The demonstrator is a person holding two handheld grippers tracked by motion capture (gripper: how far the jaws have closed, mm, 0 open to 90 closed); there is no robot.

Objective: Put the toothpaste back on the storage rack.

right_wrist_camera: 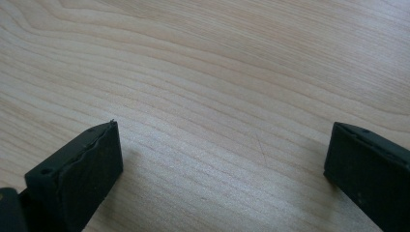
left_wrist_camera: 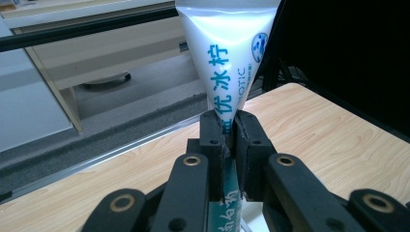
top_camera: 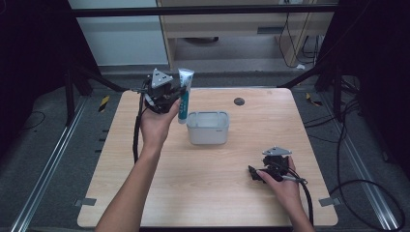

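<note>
Holding the toothpaste tube [top_camera: 184,94] upright in the upper left of the high view, we have our left claw [top_camera: 175,92] clenched across its narrow middle, flat crimped end up and cap end down. That grip keeps the tube vertical and lifted off the desk [top_camera: 208,193], just left of the white bin [top_camera: 208,127] at the centre of the frame, and a little beyond it. From the left claw's own camera the jaws pinch the tube [left_wrist_camera: 231,72] tightly where it narrows, which we judge is why it hangs steady rather than swinging. The tube being raised beside the bin suggests we mean to carry it over the rim and let it drop inside, cap first.

Our right claw [top_camera: 255,174] rests low at the lower right of the high view, well apart from the bin. Its jaws stand wide and released, with nothing but bare wood [right_wrist_camera: 208,82] between them, so it seems parked out of the way.
</note>
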